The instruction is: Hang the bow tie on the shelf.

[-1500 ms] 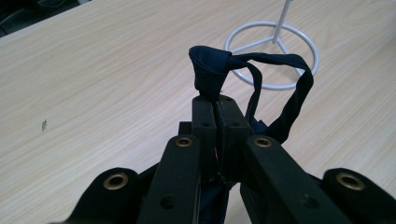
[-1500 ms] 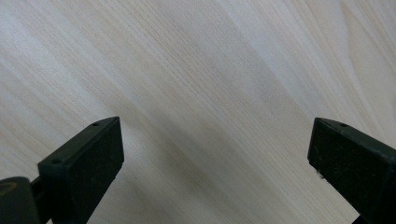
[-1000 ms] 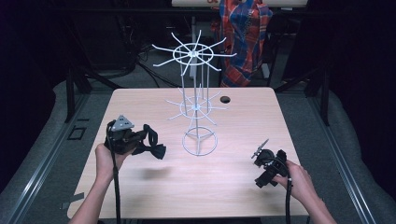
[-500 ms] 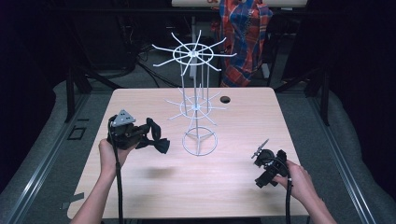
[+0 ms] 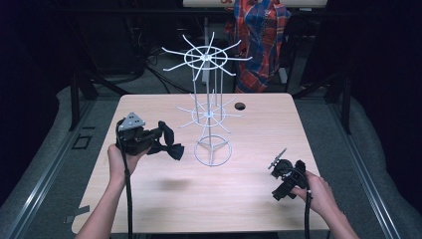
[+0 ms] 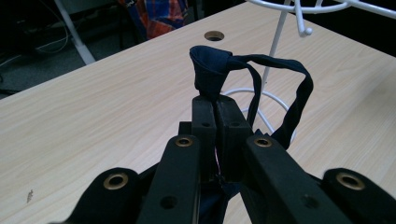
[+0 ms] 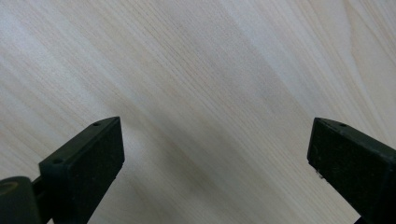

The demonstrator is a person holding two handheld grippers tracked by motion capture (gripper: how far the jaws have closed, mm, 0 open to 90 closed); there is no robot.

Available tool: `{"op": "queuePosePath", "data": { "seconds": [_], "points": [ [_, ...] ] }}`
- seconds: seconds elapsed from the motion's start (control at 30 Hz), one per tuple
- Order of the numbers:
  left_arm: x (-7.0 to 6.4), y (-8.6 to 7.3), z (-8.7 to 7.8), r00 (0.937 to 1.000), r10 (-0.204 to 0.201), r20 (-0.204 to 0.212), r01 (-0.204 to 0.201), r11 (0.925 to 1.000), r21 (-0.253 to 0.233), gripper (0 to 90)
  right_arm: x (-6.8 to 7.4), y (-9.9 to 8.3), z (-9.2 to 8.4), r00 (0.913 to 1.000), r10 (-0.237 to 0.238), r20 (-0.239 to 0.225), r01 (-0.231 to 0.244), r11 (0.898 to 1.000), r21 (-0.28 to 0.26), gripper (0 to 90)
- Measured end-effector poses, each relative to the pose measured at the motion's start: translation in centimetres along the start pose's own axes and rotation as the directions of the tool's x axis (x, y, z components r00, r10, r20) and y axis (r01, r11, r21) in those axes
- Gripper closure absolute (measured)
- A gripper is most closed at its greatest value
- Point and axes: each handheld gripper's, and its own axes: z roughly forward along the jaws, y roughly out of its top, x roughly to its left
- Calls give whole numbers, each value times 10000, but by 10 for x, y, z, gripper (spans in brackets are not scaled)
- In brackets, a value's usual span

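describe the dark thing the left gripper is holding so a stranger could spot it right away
Start at the wooden table and find the white wire rack standing at its middle. Just left of the rack's ring base, the left gripper is shut on a dark navy bow tie with a thin strap looping off it. It is the only cloth item above the table, held clear of the surface.

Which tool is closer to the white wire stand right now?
Left. The left tool, shut on a dark bow tie, is just left of the white wire stand; the right tool sits farther off, right and nearer the person.
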Motion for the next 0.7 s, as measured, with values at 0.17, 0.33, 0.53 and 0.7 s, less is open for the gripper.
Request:
{"op": "queuePosePath", "data": {
  "seconds": [0.17, 0.33, 0.53, 0.7],
  "points": [
    [-2, 3, -2, 10000, 27, 25, -26, 9999, -125, 874, 0, 0, 0, 10000, 6, -7, -6, 10000, 11, 36],
    [-4, 4, -3, 10000, 69, 5, -69, 9997, -222, 874, 0, 0, 0, 10000, 5, -9, -5, 10000, 9, 36],
    [-6, 9, 0, 9999, 29, 107, -26, 9994, -344, 874, 0, 0, 1, 10000, 30, -18, -30, 10000, 12, 36],
    [-8, 12, 5, 9999, 90, 137, -86, 9995, -289, 874, 0, 0, -1, 10000, -16, 58, 15, 9999, 117, 36]
  ]
}}
